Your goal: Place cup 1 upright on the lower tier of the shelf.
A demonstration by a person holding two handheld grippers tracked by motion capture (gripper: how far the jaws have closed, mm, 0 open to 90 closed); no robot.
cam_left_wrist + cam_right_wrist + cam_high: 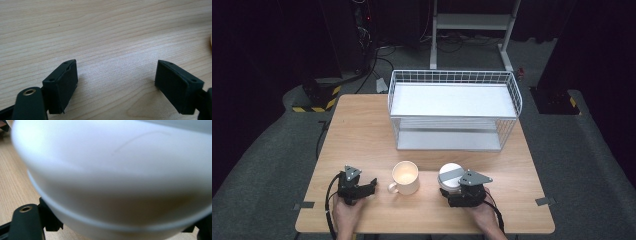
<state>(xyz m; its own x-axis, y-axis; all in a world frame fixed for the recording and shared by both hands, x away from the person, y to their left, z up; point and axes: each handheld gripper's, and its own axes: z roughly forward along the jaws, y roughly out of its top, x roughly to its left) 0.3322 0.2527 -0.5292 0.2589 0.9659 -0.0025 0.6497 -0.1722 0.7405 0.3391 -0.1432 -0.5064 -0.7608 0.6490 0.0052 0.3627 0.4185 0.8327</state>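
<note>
- White bowl [449,176] sits upside down on the bench [362,135], just right of the mug [405,177]
- Right tool [457,187] stands at the bowl, jaws either side of it; whether the pads press I cannot tell
- Left tool [371,184], left of the mug, gapes half wide over bare wood
- Wire rack [454,107] stands behind the mug

The white bowl [450,176] sits on the wooden table right in front of the wire rack [454,107], off its right half, near the table's front edge. It's round, smooth and plain, and looks upside down, flat base up. Up close its curved wall [112,177] is glossy with a thin raised rim low down.
</note>
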